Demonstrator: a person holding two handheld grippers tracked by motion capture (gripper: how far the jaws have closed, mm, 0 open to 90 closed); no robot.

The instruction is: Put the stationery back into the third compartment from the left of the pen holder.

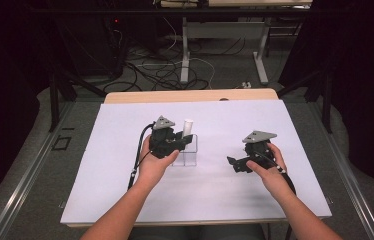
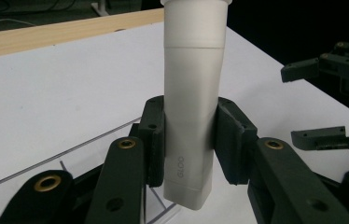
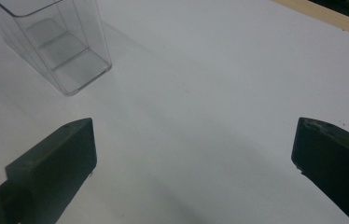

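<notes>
A white tube (image 2: 192, 107) with a wide cap at its top stands upright between the jaws of my left gripper (image 2: 189, 140), which is shut on it. Small grey lettering runs along the tube's lower part. The tube's lower end hangs over the rim of a clear plastic box (image 2: 93, 149). In the high view the left gripper (image 1: 175, 142) holds the tube (image 1: 188, 126) at the clear box (image 1: 186, 152) in the middle of the table. My right gripper (image 1: 232, 163) is open to the right of it, jaws wide apart over bare white surface (image 3: 196, 140). The clear box (image 3: 56, 46) stands at upper left there.
The table (image 1: 125, 190) has a white top with a wooden strip (image 1: 190, 95) along its far edge. Beyond it are desk legs and cables on the floor (image 1: 175, 70). Dark curtains close off both sides.
</notes>
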